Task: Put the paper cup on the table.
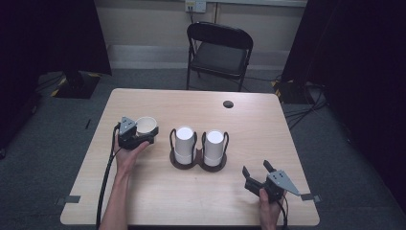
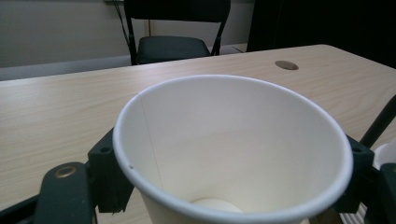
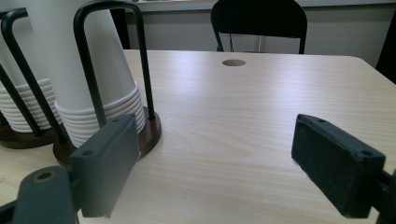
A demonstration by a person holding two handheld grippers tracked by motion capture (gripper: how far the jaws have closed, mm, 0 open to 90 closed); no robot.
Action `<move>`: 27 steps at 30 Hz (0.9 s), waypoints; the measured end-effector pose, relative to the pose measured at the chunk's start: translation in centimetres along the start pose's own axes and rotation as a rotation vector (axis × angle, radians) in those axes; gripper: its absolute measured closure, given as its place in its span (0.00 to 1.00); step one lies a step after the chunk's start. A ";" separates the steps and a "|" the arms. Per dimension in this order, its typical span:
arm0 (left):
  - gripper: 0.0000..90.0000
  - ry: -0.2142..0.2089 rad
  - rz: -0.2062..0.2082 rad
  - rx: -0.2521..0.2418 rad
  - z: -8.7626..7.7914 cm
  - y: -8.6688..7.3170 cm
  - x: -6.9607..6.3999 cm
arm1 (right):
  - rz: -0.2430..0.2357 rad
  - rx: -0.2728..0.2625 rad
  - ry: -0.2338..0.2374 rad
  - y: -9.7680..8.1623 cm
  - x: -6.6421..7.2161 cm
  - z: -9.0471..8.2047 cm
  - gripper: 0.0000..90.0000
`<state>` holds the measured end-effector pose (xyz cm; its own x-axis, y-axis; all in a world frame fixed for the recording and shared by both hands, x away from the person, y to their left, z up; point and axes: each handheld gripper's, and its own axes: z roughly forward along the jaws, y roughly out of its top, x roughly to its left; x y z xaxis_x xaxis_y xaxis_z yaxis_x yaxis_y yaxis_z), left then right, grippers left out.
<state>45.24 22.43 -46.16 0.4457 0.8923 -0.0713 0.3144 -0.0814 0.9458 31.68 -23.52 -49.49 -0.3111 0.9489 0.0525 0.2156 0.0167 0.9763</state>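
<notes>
Now the left claw (image 1: 143, 135) has a white paper cup (image 1: 145, 125) pinched between its jaws, mouth up, over the left part of the tabletop (image 1: 158, 191). From the left claw's own camera the cup (image 2: 233, 149) sits right up close, its rim wide and round, a black jaw pressed against each side of the wall; you can see down to the pale bottom inside. The person's left hand (image 1: 125, 155) wraps the body of that tool, a black cable trailing back along the forearm.

Just to the right of the held cup, mid-tabletop, stands a dark cup holder (image 1: 198, 163) with two round bases and black wire loops, carrying two stacks of upturned white cups: the left stack (image 1: 184, 143) and the right stack (image 1: 214, 146), side by side. The held cup is near the left stack but apart from it.

Over on the near right, the right claw (image 1: 257, 172) is spread wide, nothing between its jaws, held by the right hand (image 1: 269, 208) close to the tabletop's front edge. Its camera looks across bare wood between the two black pads, with the holder (image 3: 149, 135) and the nearer stack (image 3: 88, 70) off to the left. A black folding chair (image 1: 219, 50) stands beyond the far edge, and a small round hole (image 1: 228, 104) marks the far side of the tabletop.
</notes>
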 end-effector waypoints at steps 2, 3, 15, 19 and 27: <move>0.23 -0.003 0.002 0.007 0.3 -0.2 0.0 | -0.002 0.002 0.006 0.0 0.0 0.0 0.16; 0.23 0.000 -0.001 0.009 0.4 -0.3 0.0 | -0.004 0.005 0.012 0.0 0.0 0.0 0.17; 0.22 0.010 0.010 0.055 0.9 -0.8 -0.1 | -0.007 0.012 0.022 0.0 0.0 0.1 0.17; 0.22 0.018 0.017 0.090 1.2 -1.3 0.1 | -0.006 0.010 0.022 0.0 0.0 0.1 0.17; 0.18 0.006 -0.002 0.113 1.2 -1.4 0.0 | 0.001 0.013 0.028 0.0 -0.1 0.1 0.17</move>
<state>45.74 21.99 -47.90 0.4404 0.8950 -0.0710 0.4076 -0.1288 0.9040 31.81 -23.61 -49.48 -0.3366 0.9398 0.0594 0.2280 0.0202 0.9734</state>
